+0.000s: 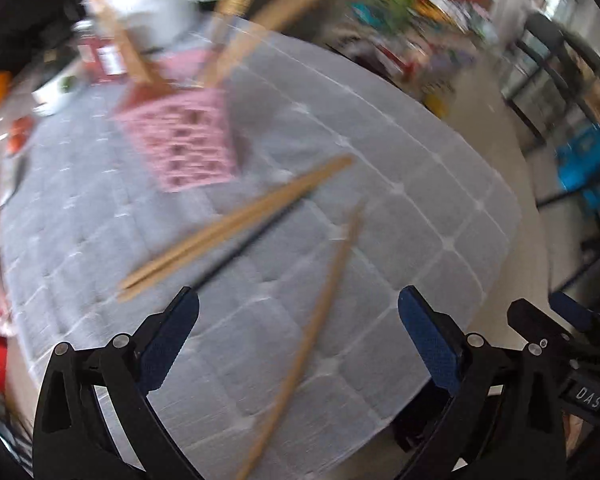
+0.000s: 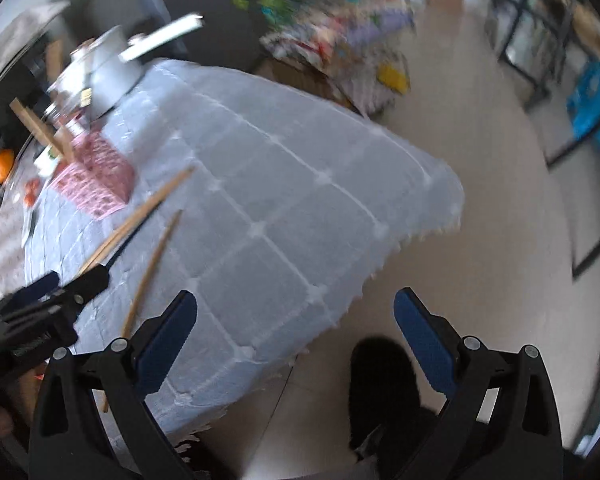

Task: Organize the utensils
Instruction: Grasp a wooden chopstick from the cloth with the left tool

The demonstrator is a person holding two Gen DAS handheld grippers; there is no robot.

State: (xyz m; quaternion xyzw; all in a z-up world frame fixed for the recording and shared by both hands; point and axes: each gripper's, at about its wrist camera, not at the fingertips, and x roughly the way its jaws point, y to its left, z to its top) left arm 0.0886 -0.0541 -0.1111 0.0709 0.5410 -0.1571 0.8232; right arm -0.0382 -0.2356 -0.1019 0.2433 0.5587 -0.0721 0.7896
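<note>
Wooden chopsticks (image 1: 236, 232) lay loose near the grey quilted tablecloth's (image 1: 400, 184) front edge, pink slotted holder (image 1: 184, 140) behind, left gripper (image 1: 298, 332) and right gripper (image 2: 296, 332) both spread wide, holding nothing.

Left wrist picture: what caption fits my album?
Open left gripper above loose chopsticks on a gray tablecloth, pink basket behind.

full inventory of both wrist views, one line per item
tablecloth: 1, grey-white grid, covers table
pink holder: 1, pink perforated, far left; wooden utensils stand in it
loose chopsticks: at least 3 tan, 1 dark, on the cloth near the holder
white pot: 1, white, far end behind holder
orange fruit: 1, orange, far left
other far-end items: blurred, cannot tell
left gripper: 1, black with blue pads, open, empty
right gripper: 1, same, open, over the table corner
</note>
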